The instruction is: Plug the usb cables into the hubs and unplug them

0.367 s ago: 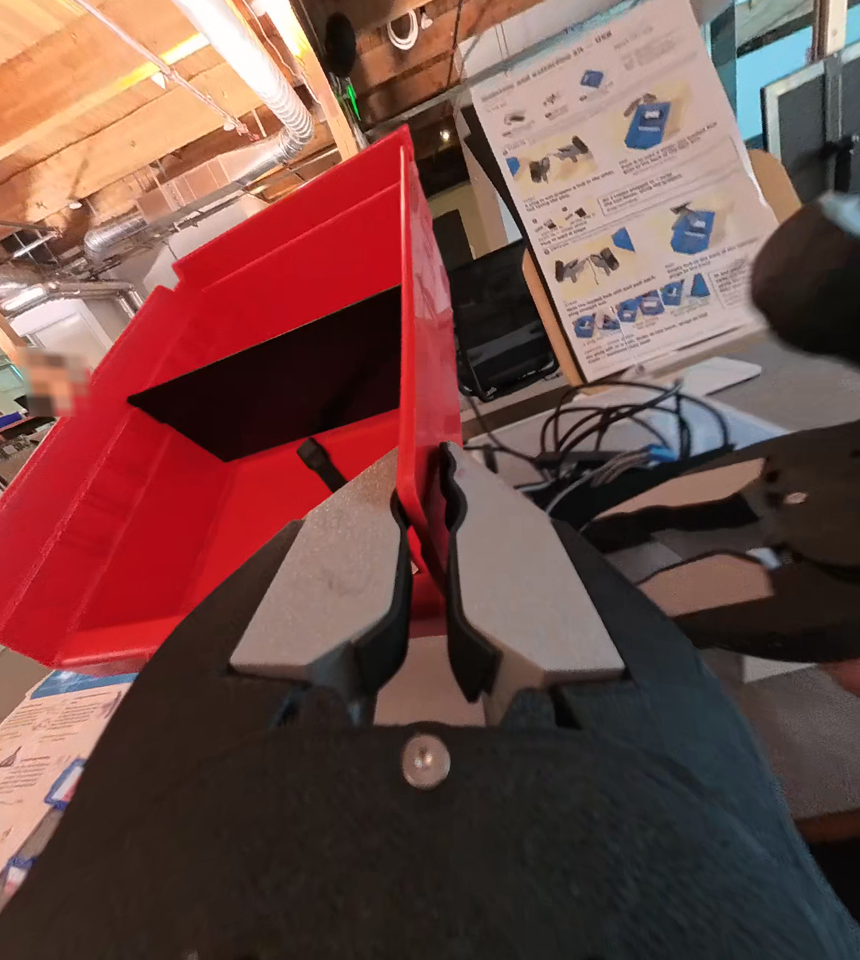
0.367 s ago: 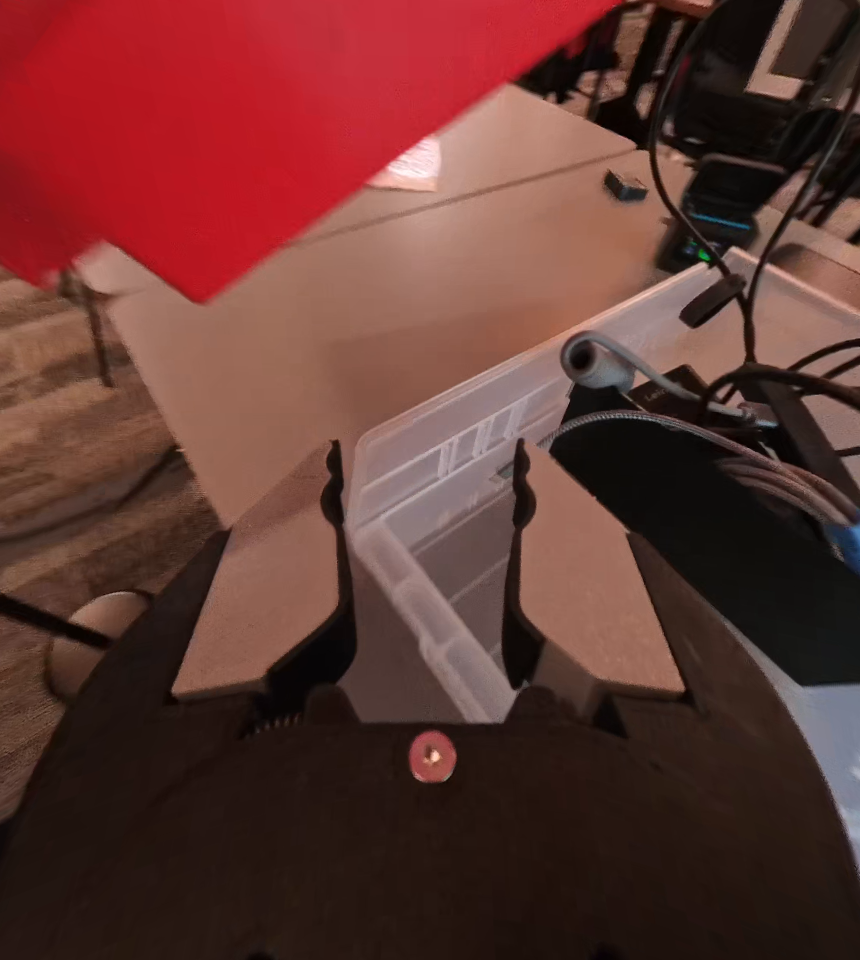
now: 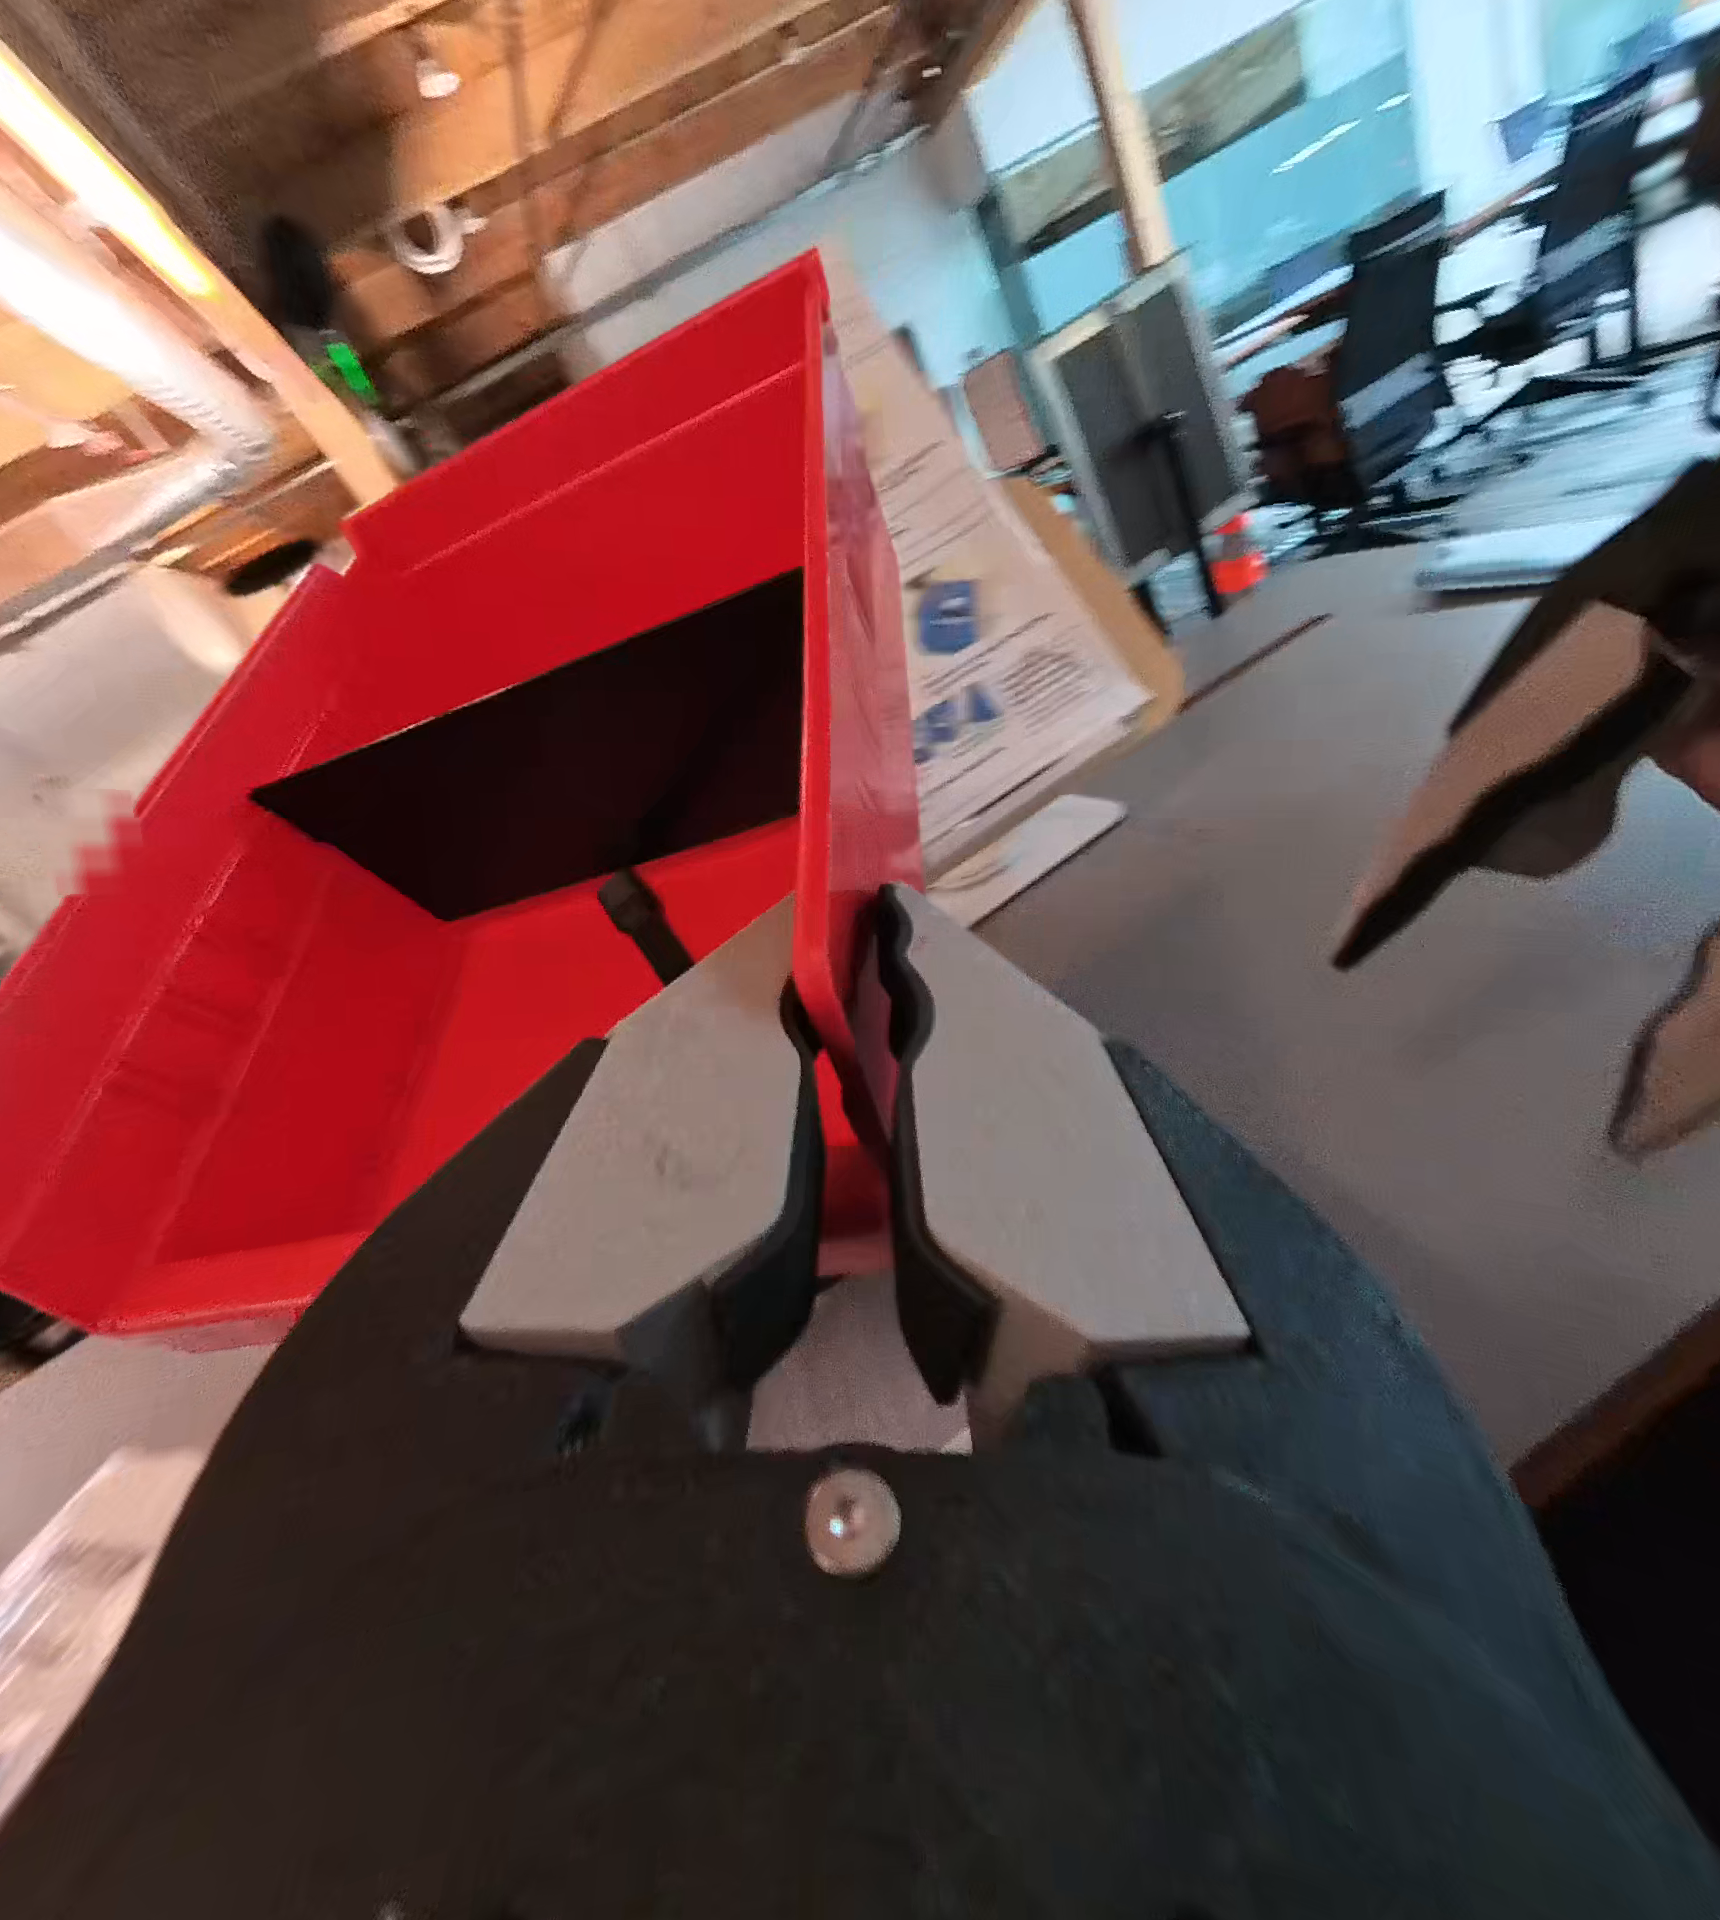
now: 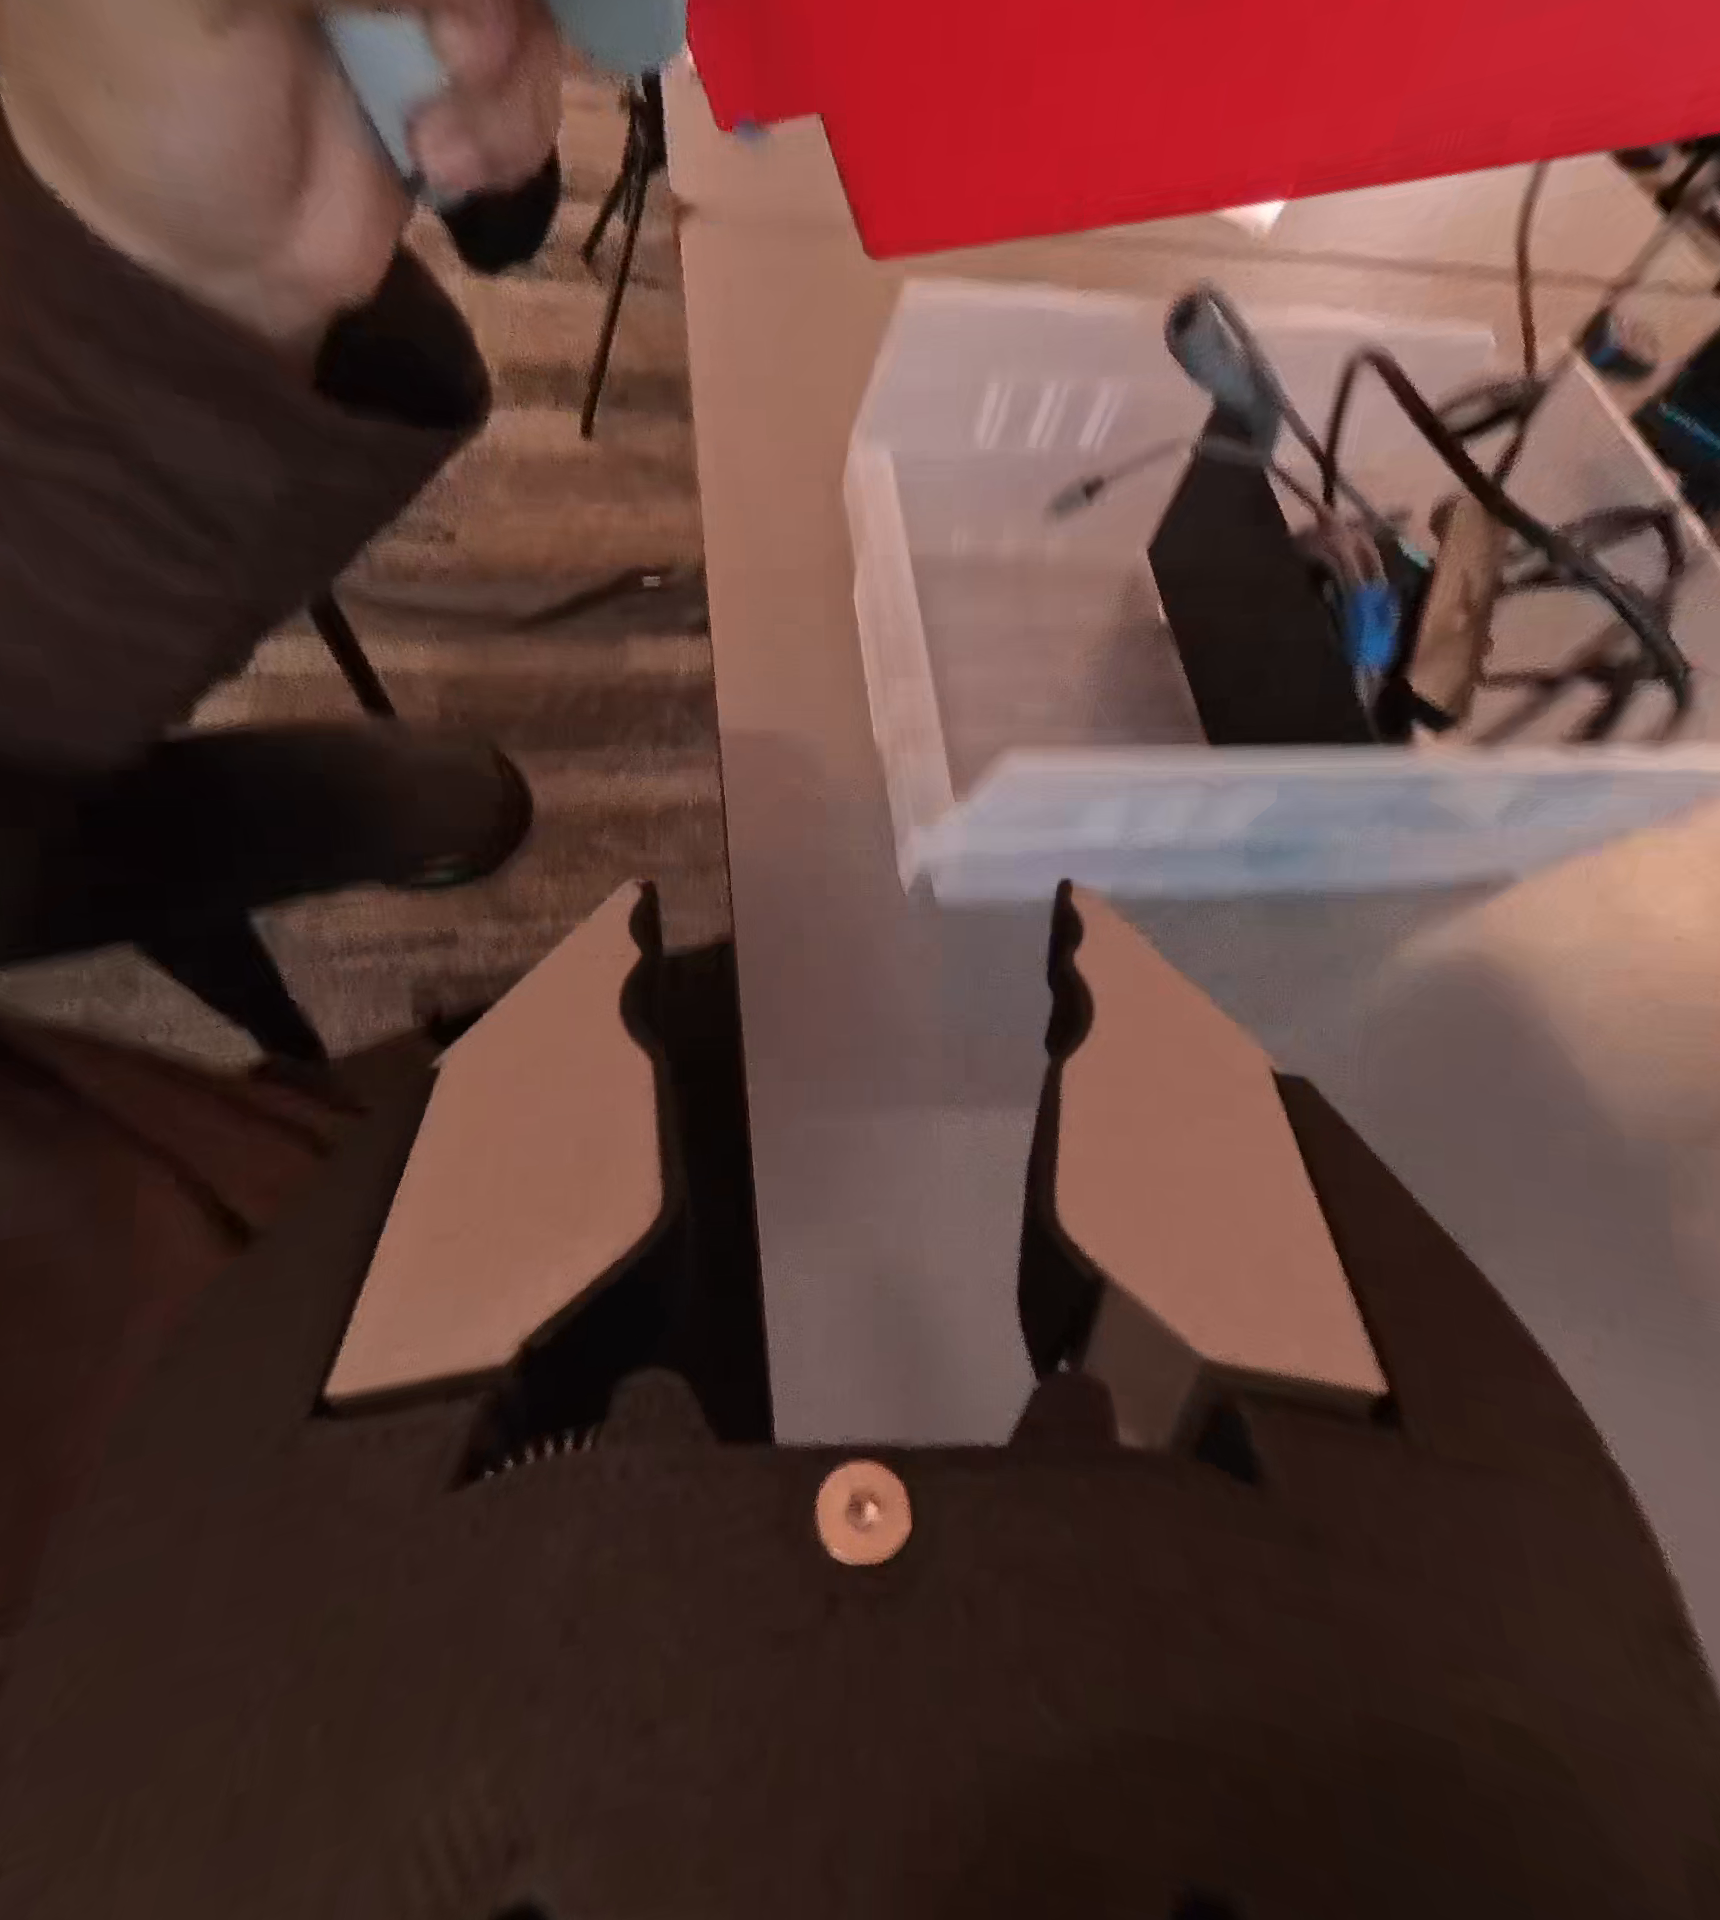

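You've swung the red bin (image 3: 544, 831) up and away from the clear tray (image 4: 897, 623) since a moment ago, and your left gripper (image 3: 840, 997) keeps its clamp on the bin's side wall. Your right gripper (image 4: 851, 935) hangs empty over the table edge (image 4: 731, 520), fingers spread wide. In the tray, cables (image 4: 1521, 520) tangle around what looks like a black hub (image 4: 1240, 623), though it's blurred.

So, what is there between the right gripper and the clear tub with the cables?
Only bare table separates the open right gripper from the clear tub in the right wrist view.
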`<act>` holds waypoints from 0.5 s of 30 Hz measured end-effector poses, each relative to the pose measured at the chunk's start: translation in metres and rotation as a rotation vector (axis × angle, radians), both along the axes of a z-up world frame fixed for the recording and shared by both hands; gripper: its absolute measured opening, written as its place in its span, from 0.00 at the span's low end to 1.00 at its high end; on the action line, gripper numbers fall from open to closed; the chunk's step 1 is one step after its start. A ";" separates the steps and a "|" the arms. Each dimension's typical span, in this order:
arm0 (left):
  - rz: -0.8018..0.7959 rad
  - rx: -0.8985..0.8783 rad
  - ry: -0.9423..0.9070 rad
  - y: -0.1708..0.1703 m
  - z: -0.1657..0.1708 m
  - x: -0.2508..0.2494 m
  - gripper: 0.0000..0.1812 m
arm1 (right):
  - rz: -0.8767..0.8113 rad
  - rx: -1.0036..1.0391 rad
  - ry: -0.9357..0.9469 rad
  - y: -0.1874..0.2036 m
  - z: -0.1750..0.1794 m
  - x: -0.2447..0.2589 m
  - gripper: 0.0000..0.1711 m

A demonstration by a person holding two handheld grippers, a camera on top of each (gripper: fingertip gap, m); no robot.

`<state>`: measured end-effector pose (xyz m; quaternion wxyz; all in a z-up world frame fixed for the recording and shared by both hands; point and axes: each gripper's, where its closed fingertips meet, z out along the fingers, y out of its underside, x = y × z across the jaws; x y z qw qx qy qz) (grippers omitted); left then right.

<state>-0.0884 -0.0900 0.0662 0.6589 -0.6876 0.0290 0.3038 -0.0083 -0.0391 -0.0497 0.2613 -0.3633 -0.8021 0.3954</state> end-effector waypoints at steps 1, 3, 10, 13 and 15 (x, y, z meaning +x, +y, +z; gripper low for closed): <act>-0.049 -0.014 -0.003 0.016 -0.002 0.015 0.03 | -0.030 0.015 0.006 0.021 0.003 0.014 0.41; -0.145 -0.040 -0.013 0.048 -0.009 0.045 0.02 | -0.131 0.000 0.073 0.064 0.021 0.039 0.39; -0.392 -0.179 -0.110 0.155 -0.076 0.141 0.03 | -0.525 -0.069 0.197 0.202 0.066 0.116 0.37; -0.432 -0.278 -0.112 0.197 -0.124 0.172 0.03 | -0.590 -0.102 0.155 0.226 0.057 0.131 0.38; -0.438 -0.321 -0.128 0.220 -0.151 0.185 0.06 | -0.609 -0.103 0.143 0.231 0.051 0.131 0.39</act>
